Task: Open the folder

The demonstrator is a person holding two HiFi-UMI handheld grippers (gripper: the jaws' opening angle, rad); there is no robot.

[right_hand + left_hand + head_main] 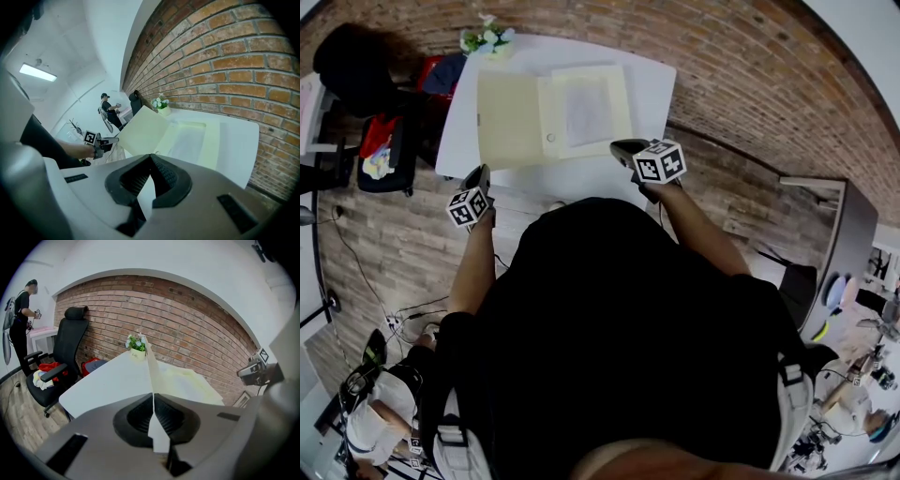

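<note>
A pale yellow folder (553,114) lies open and flat on the white table (652,80), its cover spread to the left and a sheet of paper showing in its right half. It also shows in the left gripper view as the folder (187,380) and in the right gripper view as the folder (154,131). My left gripper (481,172) hangs off the table's near left edge, jaws shut with nothing between them (152,394). My right gripper (619,146) sits over the near edge just short of the folder's right corner, jaws shut and empty (151,155).
A small pot of flowers (487,39) stands at the table's far left corner. A black office chair (389,141) with red and coloured items is left of the table. A brick wall (750,84) runs along the right. A person (18,319) stands at a desk far off.
</note>
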